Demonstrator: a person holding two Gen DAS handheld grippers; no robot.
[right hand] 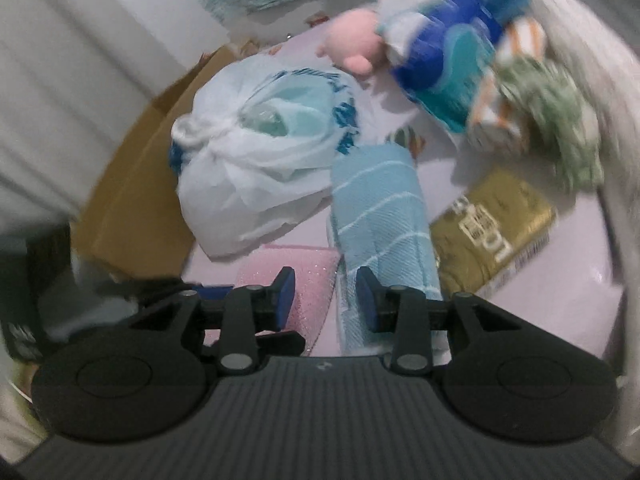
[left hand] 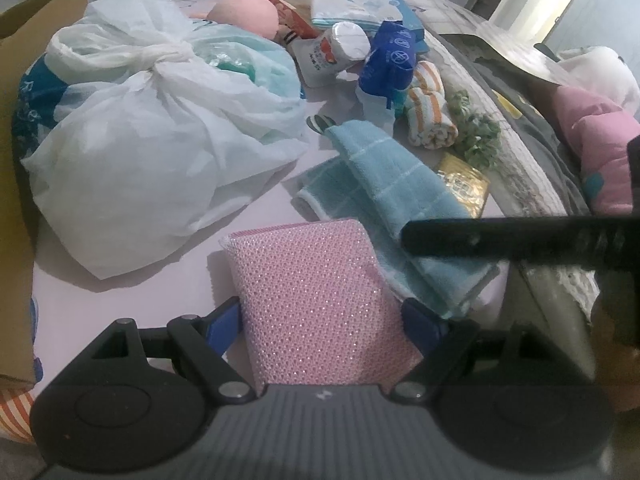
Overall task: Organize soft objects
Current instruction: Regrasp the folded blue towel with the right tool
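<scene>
A pink mesh sponge (left hand: pixel 320 292) stands between the blue pads of my left gripper (left hand: pixel 322 316), which is shut on its two sides just above the pale table (left hand: pixel 132 304). A folded light blue towel (left hand: pixel 384 188) lies right beside it. One black finger (left hand: pixel 520 240) of the right gripper reaches across the towel's near end. In the right wrist view, my right gripper (right hand: pixel 326 296) hovers with its jaws partly apart over the seam between the pink sponge (right hand: pixel 280 276) and the blue towel (right hand: pixel 384 216), with nothing pressed between the pads.
A tied white plastic bag (left hand: pixel 152 140) fills the left, against a cardboard box (left hand: pixel 16 160). Behind the towel lie a gold packet (left hand: pixel 464 188), a striped orange cloth roll (left hand: pixel 430 116), a green ruffled cloth (left hand: pixel 476 132), a blue pack (left hand: pixel 390 60) and a pink plush (left hand: pixel 244 16).
</scene>
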